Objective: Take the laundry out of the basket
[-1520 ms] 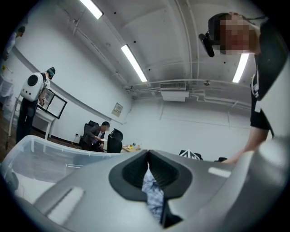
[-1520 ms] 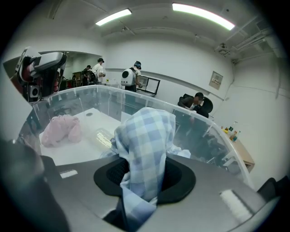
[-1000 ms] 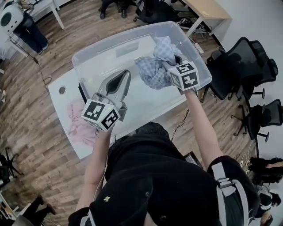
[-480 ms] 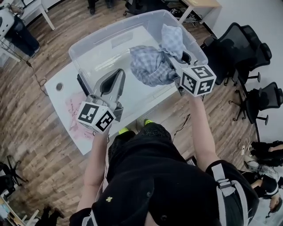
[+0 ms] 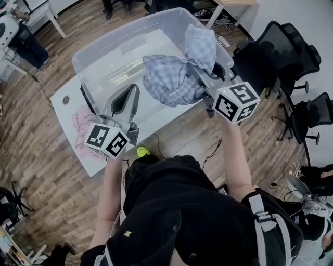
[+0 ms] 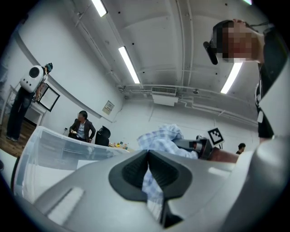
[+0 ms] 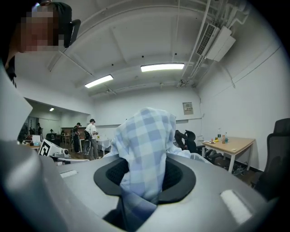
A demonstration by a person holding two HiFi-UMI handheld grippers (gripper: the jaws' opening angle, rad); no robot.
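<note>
A blue checked garment hangs bunched above the clear plastic basket, with my right gripper shut on a fold of it. In the right gripper view the cloth fills the gap between the jaws and drapes over them. My left gripper is shut with nothing in it, level over the basket's near left corner, apart from the cloth. In the left gripper view its pads meet, and the checked garment and the right gripper show beyond them. The basket floor that shows looks bare.
The basket stands on a white table. A pink garment lies on the table left of the basket. Black office chairs stand to the right, and a wooden desk at the back right. People stand in the room's far part.
My right gripper has risen with the checked garment, lifting it higher above the basket. My left gripper has drifted left and toward me, still shut.
</note>
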